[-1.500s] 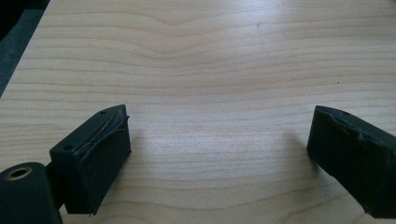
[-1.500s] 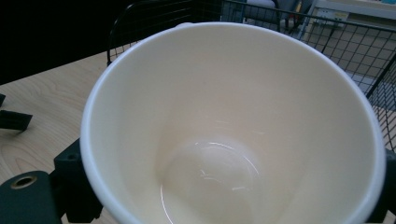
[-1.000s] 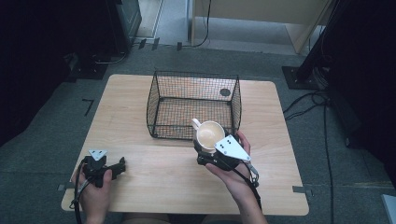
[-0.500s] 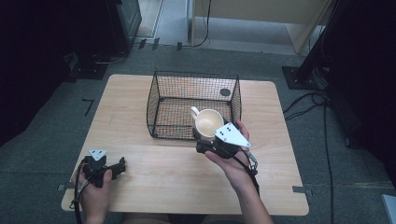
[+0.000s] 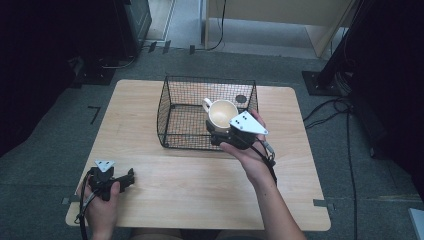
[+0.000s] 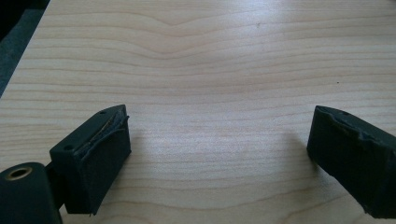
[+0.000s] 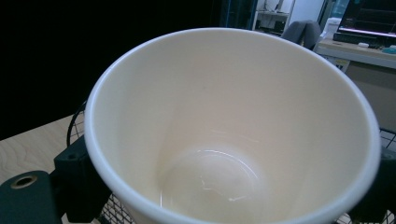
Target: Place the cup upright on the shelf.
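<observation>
Right gripper [image 5: 218,134] clamps the cream mug [image 5: 222,114] across its body, mouth toward its camera, held above the wire basket's [image 5: 170,117] near rim, likely to lower it in. Left gripper [image 6: 219,144] rests spread, idle, on table [image 5: 200,180].

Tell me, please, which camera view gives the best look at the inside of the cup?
The right gripper view: it looks straight down into the cup, showing its bare, glossy bottom. The high view shows the cup small, held by the right gripper over the wire basket. The left gripper view looks at the table.
</observation>
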`<state>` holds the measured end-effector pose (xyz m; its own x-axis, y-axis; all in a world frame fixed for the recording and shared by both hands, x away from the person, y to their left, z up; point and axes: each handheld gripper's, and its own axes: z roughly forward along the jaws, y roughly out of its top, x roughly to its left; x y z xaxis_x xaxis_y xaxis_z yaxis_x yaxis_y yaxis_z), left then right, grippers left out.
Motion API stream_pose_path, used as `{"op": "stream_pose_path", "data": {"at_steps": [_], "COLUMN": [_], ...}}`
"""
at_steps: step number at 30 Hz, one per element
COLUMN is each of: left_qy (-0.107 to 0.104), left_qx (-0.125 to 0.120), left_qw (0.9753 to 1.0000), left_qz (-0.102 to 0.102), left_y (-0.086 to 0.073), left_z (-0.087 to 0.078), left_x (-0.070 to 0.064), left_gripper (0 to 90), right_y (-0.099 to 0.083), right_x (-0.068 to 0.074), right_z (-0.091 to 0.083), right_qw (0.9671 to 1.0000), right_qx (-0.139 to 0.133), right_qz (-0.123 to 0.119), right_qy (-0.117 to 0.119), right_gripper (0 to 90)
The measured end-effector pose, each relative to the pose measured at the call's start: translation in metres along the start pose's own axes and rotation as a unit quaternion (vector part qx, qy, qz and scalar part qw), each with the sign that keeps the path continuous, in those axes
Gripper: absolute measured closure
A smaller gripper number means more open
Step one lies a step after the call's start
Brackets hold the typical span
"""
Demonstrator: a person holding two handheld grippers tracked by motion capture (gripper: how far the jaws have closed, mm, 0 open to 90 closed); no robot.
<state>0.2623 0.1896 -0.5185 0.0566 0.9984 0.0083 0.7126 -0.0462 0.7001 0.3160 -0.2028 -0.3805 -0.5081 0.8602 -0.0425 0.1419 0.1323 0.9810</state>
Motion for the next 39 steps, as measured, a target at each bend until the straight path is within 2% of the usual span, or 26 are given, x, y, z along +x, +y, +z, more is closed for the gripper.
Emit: {"op": "stream_pose_path", "data": {"at_steps": [7,18,28,39], "left_qy": [0.000,0.000,0.000,0.001], "left_qx": [-0.001,0.001,0.000,-0.001], "left_qw": [1.0000,1.0000,1.0000,1.0000], "left_qz": [0.000,0.000,0.000,0.000], "left_y": [0.000,0.000,0.000,0.000], "left_z": [0.000,0.000,0.000,0.000], "left_x": [0.000,0.000,0.000,0.000], "left_gripper": [6.4,6.4,6.4,6.4], "right_y": [0.007,0.005,0.008,0.002], "right_x": [-0.015,-0.034,-0.047,-0.058], "right_z": [0.018,0.046,0.066,0.096], "right_qw": [0.9999,0.9993,0.9987,0.9982], "right_qx": [0.004,0.002,-0.001,0.030], "right_qz": [-0.011,0.024,0.028,0.031], "right_qy": [0.010,0.029,0.043,0.041], "right_gripper": [8.7,8.7,8.7,8.7]}}
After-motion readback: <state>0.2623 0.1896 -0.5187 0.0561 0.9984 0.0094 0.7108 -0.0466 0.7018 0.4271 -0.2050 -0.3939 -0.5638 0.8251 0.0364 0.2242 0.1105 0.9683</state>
